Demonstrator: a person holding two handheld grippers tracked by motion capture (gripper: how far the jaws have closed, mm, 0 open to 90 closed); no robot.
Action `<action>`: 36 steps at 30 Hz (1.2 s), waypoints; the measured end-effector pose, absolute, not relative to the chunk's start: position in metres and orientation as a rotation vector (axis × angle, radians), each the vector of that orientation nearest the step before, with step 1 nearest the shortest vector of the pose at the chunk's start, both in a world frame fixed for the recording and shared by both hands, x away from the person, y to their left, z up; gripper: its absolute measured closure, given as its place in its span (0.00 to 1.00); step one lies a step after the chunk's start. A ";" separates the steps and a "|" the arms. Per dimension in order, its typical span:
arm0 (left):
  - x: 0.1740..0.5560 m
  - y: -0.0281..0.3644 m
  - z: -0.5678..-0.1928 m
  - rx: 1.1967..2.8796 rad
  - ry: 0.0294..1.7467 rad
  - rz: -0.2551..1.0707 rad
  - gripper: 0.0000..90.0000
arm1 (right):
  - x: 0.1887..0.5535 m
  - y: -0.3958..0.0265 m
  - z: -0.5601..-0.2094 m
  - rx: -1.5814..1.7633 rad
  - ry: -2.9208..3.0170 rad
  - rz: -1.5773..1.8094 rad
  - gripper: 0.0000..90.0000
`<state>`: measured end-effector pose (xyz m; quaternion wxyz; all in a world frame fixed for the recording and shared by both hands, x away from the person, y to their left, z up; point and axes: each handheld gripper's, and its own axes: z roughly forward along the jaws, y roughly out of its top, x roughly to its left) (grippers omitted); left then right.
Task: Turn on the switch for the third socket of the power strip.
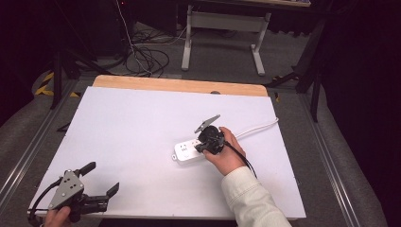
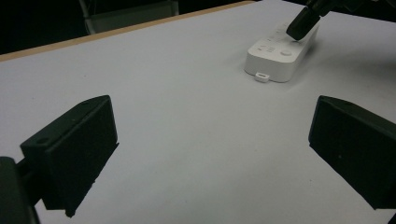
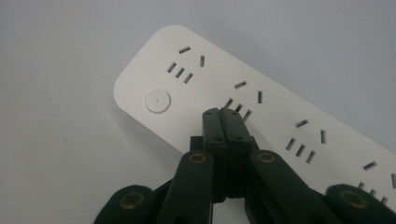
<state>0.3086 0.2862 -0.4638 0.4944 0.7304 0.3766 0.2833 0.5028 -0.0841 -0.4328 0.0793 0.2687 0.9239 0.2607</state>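
A white power strip (image 1: 189,151) lies right of centre on the table (image 1: 118,132), its cord trailing right. The right gripper (image 3: 222,112), jaws pressed together and empty, tips onto its top face. The left gripper (image 1: 101,178) rests at the near-left corner, jaws wide.

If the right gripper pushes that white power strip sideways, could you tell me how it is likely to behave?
The power strip lies flat and low, so it should slide, not tip or roll. Its hard casing looks stiff. Its white cord trails off one end and may drag, swinging the strip around.
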 end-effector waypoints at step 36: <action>0.309 0.285 -0.464 1.777 0.912 0.681 0.02 | 0.499 -0.083 -0.439 0.839 2.734 0.781 1.00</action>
